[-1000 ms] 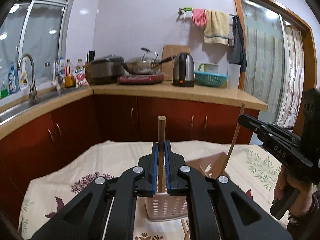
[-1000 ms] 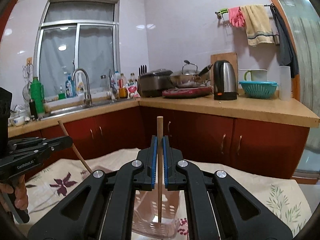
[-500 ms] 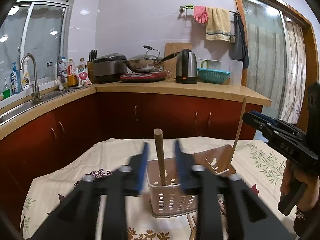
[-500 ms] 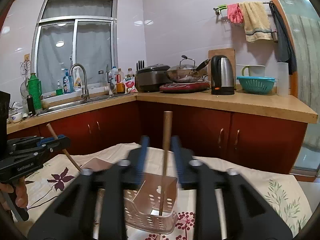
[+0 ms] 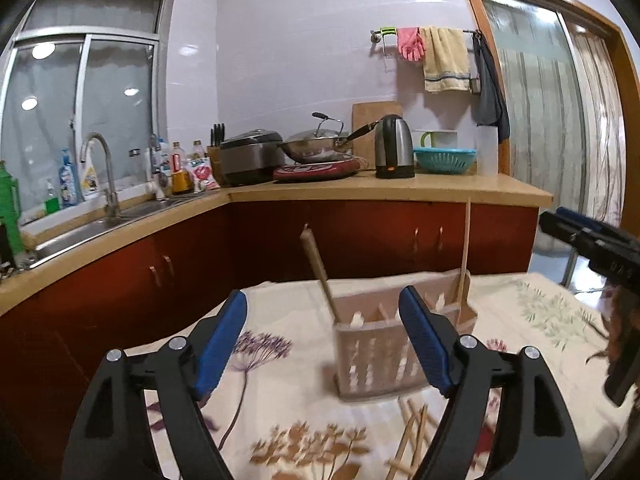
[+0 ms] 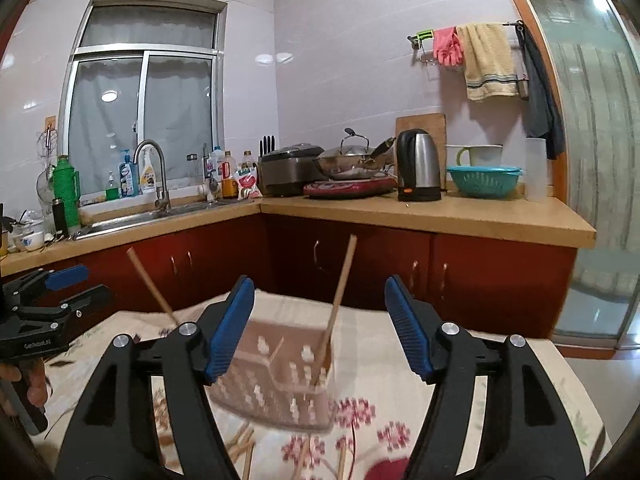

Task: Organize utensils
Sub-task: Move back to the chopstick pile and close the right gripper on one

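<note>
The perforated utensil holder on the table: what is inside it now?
Two wooden sticks lean inside the utensil holder: one at its left, one at its right. Their lower ends are hidden behind its walls.

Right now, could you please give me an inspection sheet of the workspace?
Surface: table under a floral tablecloth.
Job's things: perforated utensil holder with two wooden sticks leaning inside, one at its left end, one at its right; loose chopsticks lie on the cloth in front.
Clutter: nothing seen.
Grippers: left gripper and right gripper both empty, jaws wide open.
Cables: nothing seen.
Surroundings: kitchen counter, kettle, sink.
</note>
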`<state>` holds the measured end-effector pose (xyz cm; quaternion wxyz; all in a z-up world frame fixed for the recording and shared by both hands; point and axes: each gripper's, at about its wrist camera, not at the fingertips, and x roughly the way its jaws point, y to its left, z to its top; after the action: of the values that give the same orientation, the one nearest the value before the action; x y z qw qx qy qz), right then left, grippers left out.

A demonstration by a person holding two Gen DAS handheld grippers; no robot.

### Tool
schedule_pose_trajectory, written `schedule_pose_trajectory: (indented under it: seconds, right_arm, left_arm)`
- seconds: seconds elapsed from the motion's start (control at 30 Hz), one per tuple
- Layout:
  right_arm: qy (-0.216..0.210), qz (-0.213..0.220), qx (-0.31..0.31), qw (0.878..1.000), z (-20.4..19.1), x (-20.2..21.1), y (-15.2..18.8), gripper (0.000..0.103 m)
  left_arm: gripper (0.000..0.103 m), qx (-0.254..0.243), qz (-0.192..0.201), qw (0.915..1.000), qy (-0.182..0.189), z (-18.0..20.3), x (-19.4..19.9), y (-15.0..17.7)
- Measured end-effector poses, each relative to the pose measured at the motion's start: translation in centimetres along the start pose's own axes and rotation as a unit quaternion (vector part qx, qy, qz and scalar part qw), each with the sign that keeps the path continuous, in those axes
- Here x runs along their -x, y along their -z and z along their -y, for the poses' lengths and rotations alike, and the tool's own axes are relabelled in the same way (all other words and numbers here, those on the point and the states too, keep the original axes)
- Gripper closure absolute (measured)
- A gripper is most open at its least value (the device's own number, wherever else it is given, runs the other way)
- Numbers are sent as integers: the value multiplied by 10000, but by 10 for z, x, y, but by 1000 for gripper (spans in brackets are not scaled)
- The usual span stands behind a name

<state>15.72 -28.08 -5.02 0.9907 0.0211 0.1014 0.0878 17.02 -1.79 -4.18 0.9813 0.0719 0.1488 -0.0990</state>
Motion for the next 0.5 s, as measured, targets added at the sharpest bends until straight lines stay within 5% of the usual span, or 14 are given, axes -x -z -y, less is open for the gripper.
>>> schedule_pose_trajectory:
  seconds: [0.17, 0.5]
  right_arm:
    - [75, -229, -23, 9997, 0, 32, 35, 37]
    - [199, -985, -61, 9949, 1, 75, 136, 42]
  left_arm:
    - [27, -93, -92, 9999, -107, 8, 25, 31]
    - [27, 173, -904, 9957, -111, 16, 44, 114]
